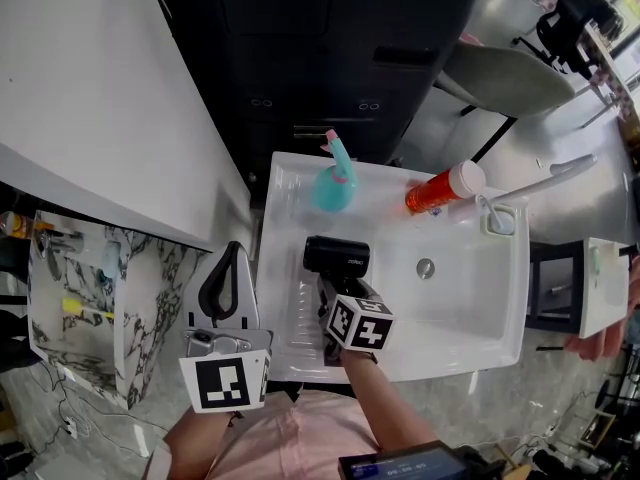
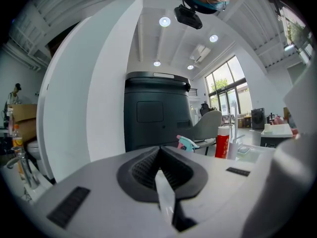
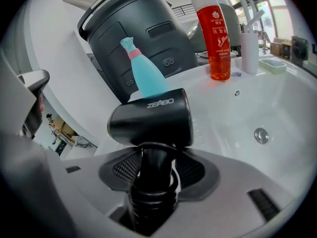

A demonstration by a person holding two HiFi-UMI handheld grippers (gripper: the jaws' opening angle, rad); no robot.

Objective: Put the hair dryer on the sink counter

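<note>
A black hair dryer (image 1: 336, 256) (image 3: 151, 118) hangs just over the left side of the white sink counter (image 1: 288, 200); whether it touches the counter I cannot tell. My right gripper (image 1: 328, 290) (image 3: 154, 165) is shut on its handle, with the barrel lying crosswise above the jaws. My left gripper (image 1: 230, 263) (image 2: 159, 152) is off the sink's left edge, its jaws pressed together with nothing between them. The basin with its drain (image 1: 426, 267) (image 3: 261, 135) lies to the right of the dryer.
A teal spray bottle (image 1: 335, 183) (image 3: 148, 76) and a red shampoo bottle (image 1: 440, 188) (image 3: 214, 33) stand along the sink's back rim, next to a white cup (image 1: 500, 218) and faucet (image 1: 540, 183). A dark grey cabinet (image 1: 320, 48) stands behind. A white panel (image 1: 90, 98) fills the left.
</note>
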